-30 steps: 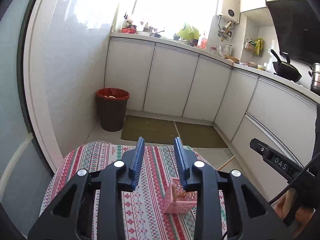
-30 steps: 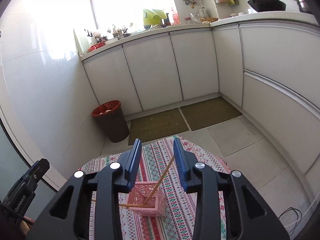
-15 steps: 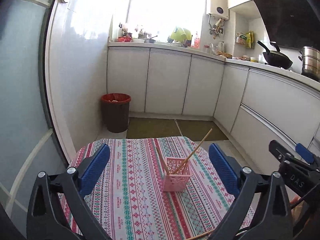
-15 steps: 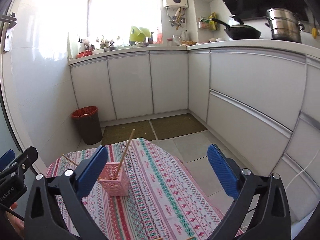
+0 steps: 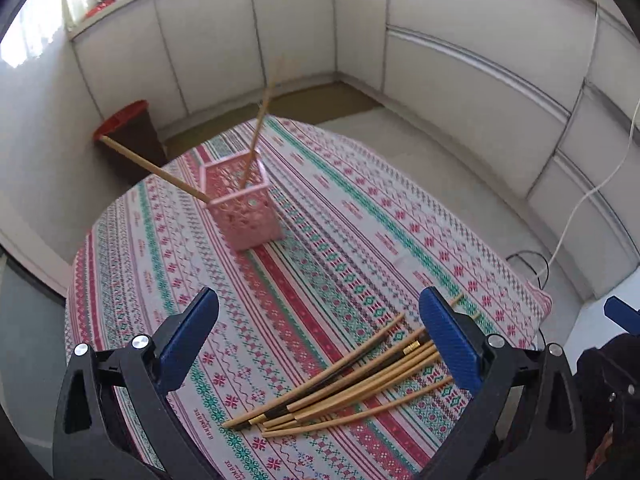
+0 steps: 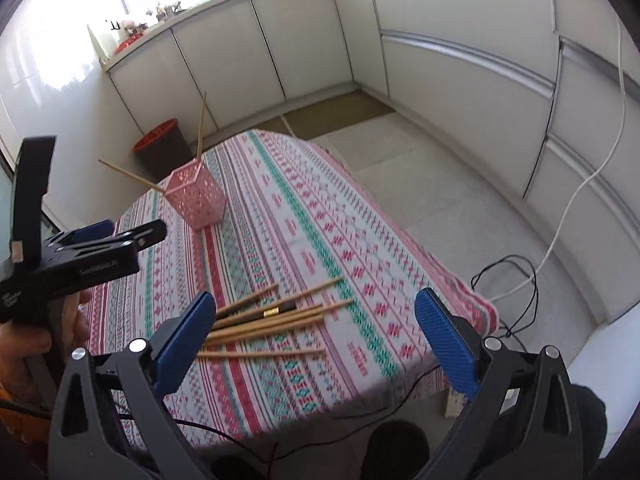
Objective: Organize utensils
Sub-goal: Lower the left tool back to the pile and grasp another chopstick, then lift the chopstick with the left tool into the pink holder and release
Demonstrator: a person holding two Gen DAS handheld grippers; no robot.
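A pink perforated basket (image 5: 240,204) (image 6: 196,196) stands on the far part of the table, with two wooden chopsticks (image 5: 152,168) (image 6: 200,124) leaning out of it. A loose pile of several chopsticks (image 5: 348,384) (image 6: 272,320), wooden and dark, lies on the near part of the cloth. My left gripper (image 5: 318,312) hovers over the pile's left end, open wide and empty. My right gripper (image 6: 316,308) hangs open above the pile's right side, also empty. The left gripper (image 6: 132,232) shows at the left edge of the right wrist view, held by a hand.
The table (image 5: 360,220) (image 6: 320,208) wears a red, green and white patterned cloth. A red-rimmed bin (image 5: 128,132) (image 6: 160,148) stands on the floor behind it. White cabinets (image 6: 460,92) curve around the back and right. Cables (image 6: 504,276) trail on the floor at the right.
Both grippers went from nearly shut to wide open. Both tipped down towards the table, so the chopstick pile has come into view beneath them.
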